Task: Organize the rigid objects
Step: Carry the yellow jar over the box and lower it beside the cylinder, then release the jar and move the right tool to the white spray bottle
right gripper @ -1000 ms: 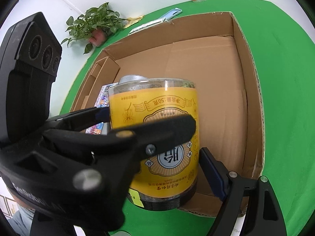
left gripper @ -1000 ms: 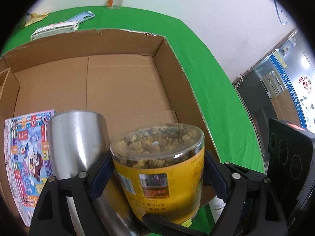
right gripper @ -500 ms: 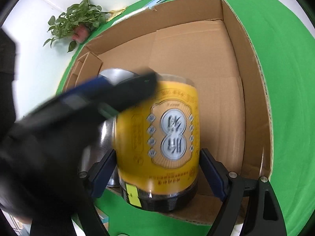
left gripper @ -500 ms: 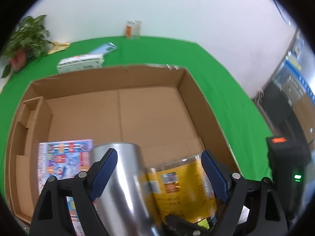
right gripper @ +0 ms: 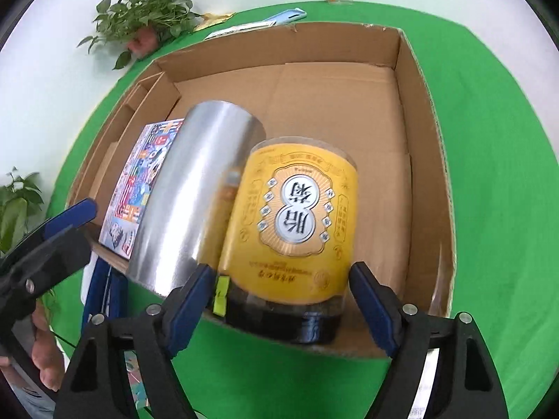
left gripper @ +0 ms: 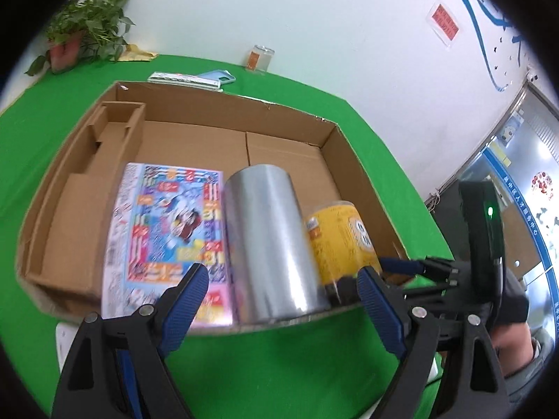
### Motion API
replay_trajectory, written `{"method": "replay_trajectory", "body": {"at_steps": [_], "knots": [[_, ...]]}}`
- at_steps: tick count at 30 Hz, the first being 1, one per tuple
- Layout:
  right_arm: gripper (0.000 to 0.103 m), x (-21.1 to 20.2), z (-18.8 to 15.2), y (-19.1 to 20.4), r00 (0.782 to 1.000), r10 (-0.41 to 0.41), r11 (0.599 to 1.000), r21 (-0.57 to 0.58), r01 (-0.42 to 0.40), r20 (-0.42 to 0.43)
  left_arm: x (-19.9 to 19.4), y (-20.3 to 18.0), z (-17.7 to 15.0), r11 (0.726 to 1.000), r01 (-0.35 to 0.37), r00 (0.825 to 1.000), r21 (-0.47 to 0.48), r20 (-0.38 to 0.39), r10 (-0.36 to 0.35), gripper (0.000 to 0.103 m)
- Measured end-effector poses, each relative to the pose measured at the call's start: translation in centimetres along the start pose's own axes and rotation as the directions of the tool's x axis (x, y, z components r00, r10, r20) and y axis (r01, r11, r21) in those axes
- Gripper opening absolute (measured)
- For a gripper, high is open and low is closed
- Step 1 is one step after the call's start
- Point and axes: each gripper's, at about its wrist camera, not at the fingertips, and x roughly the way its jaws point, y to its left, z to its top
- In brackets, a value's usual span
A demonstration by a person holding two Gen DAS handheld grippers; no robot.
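Lying lengthwise in box [right gripper: 422, 80], yellow jar [right gripper: 297, 216], cap [right gripper: 304, 324] toward gaping right claw [right gripper: 279, 300].

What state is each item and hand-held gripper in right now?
Cardboard box: open-topped.
Silver can: upright in box.
Yellow jar: in box beside the can, upside down.
Colourful booklet: flat on box floor.
Left hand-held gripper: open, empty.
Right hand-held gripper: open, astride jar.
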Motion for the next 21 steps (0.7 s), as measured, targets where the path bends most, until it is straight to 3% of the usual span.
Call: {"method": "replay_trajectory", "body": {"at_steps": [3,6,9,12,14,16,17,18,20,21], "knots": [[0.091,-2.1,-0.4,0.3,0.996,-0.029,0.999,0.038,0.026,0.079,-2.0,-0.4,-1.5,1.0,-0.005,1.0,0.028,0.031,0.004,0.088],[0.093,-5.9,-2.3,0.8,0.98,0.012,0.998,0.066,-0.025,0.197,-4.4,-0.7,-2.7,0.996,-0.065,0.995,0.068,0.082,0.059,0.088],[0.103,-9.2,-5.3,1.7,0.952,-0.019,0.999,0.046,0.006,0.307,-7.3,-1.2,-3.9,0.98,-0.167,0.974,0.108,0.171,0.147,0.088],[0.103,-11.7,-8.7,2.8,0.923,-0.068,0.997,0.007,0.071,0.379,-10.5,-2.0,-5.3,0.961,-0.232,0.947,0.147,0.259,0.189,0.087],[0.103,-13.1,-11.4,2.6,0.9,-0.071,0.997,0.005,0.076,0.43,-11.8,-3.0,-6.5,0.953,-0.247,0.939,0.173,0.286,0.191,0.076],[0.103,-14.1,-14.1,1.7,0.881,-0.082,0.996,0.014,0.085,0.465,-12.2,-3.3,-7.9,0.948,-0.281,0.936,0.148,0.261,0.237,0.028],[0.103,-14.4,-15.6,1.1,0.873,-0.097,0.995,0.026,0.096,0.478,-12.0,-3.2,-8.4,0.953,-0.277,0.941,0.126,0.238,0.242,0.025],[0.103,-14.8,-17.2,0.4,0.87,-0.114,0.993,0.039,0.109,0.48,-11.9,-3.3,-9.3,0.96,-0.259,0.948,0.105,0.219,0.232,0.025],[0.102,-14.7,-19.9,-1.4,0.879,-0.15,0.989,0.066,0.135,0.453,-11.6,-3.8,-10.9,0.963,-0.254,0.949,0.088,0.215,0.231,0.038],[0.102,-14.4,-21.3,-2.0,0.887,-0.161,0.987,0.068,0.146,0.432,-11.3,-4.3,-11.8,0.961,-0.263,0.947,0.083,0.214,0.24,0.07]]}}
